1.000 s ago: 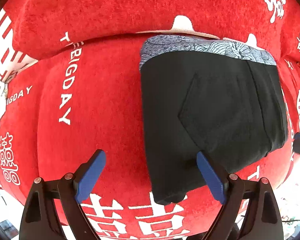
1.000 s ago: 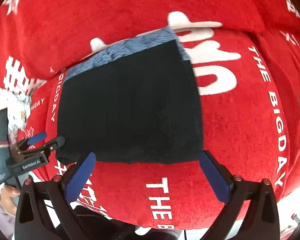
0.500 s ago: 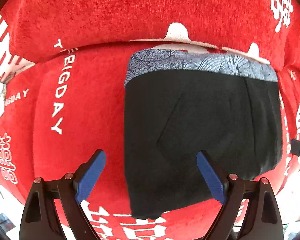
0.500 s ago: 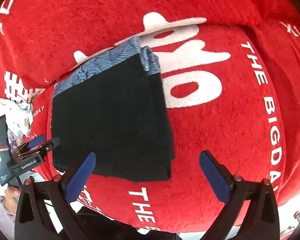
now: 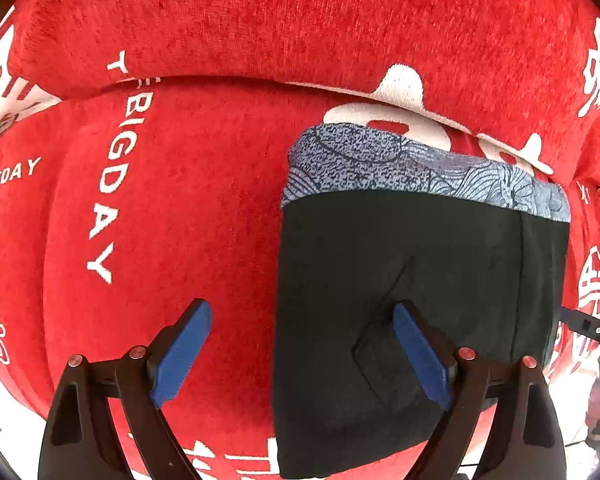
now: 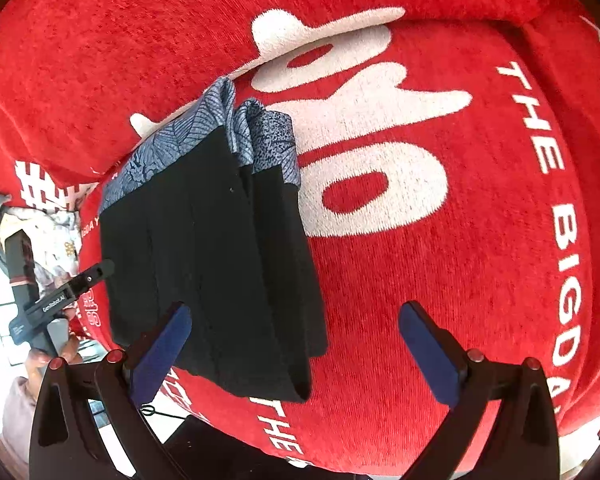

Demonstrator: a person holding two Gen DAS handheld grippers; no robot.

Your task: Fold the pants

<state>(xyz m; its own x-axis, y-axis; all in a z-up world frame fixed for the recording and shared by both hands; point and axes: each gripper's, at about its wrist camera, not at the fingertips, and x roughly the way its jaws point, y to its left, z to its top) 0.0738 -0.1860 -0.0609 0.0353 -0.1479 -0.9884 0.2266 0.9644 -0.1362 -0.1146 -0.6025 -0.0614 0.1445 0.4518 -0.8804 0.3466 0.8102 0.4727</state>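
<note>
Red plush sofa cover (image 5: 228,20) fills nearly the whole frame in both views, white print on it: "THE BIGDAY" lettering (image 6: 556,216), Chinese characters (image 5: 598,68) upper right of left view. Back cushion meets the seat along a seam across the upper part. Pale crumpled fabric (image 6: 56,236) at left edge of right view. Bright, overexposed area in the lower corners.

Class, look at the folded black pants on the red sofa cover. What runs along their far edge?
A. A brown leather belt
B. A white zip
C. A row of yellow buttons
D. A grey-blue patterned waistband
D. The pants end at the far edge in a grey-blue patterned waistband, seen in both wrist views, lying on the red sofa cover.
</note>
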